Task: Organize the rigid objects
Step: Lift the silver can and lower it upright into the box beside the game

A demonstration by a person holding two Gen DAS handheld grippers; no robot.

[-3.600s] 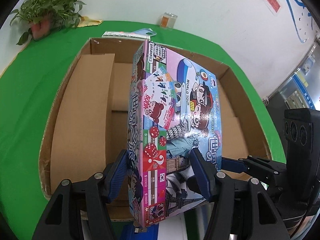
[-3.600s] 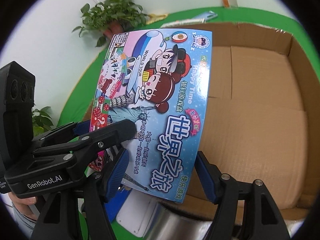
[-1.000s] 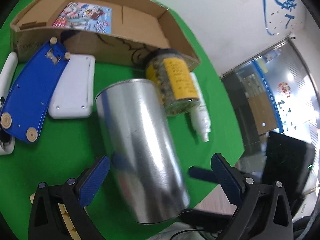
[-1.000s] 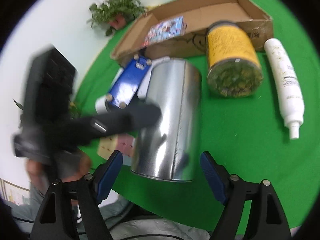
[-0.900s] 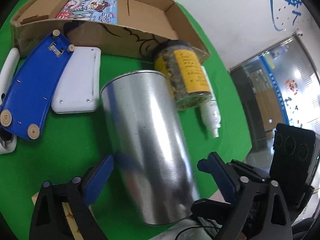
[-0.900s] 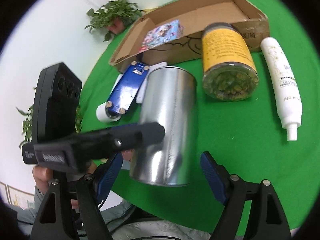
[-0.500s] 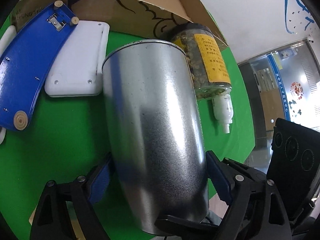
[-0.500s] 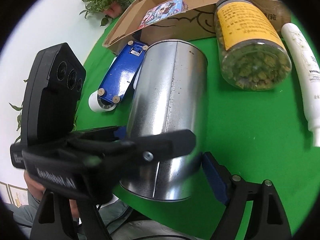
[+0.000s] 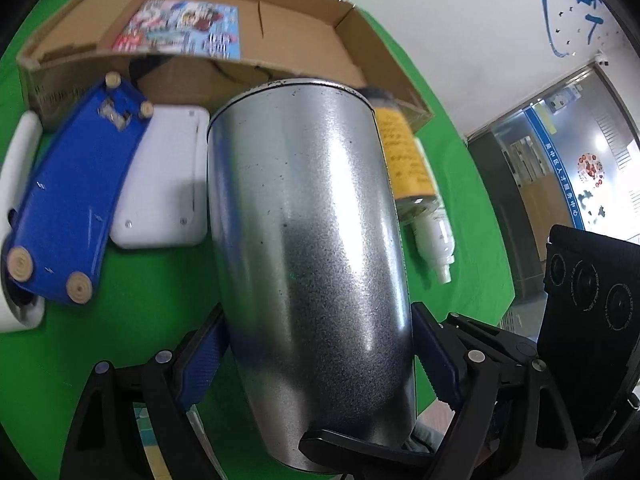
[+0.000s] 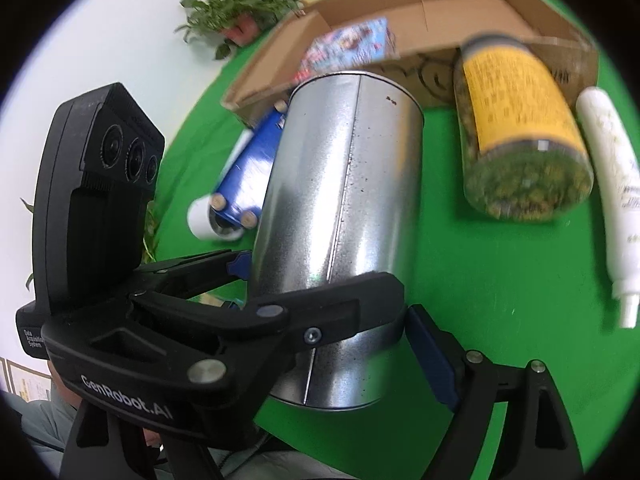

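The metal can point(image 9: 308, 240) fills the centre of both wrist views, lying on the green bench point(image 9: 152, 276) with its long axis running from the lower frame edge up toward the cardboard box point(image 9: 304, 24). The left hand-held gripper point(image 9: 316, 356) straddles its near end, jaws closing, blue pads at the can's flanks; whether they press yet I cannot tell. The right hand-held gripper point(image 10: 340, 344) reaches around the same end, one pad beside the can, the other hidden. Both hands look about equally near.
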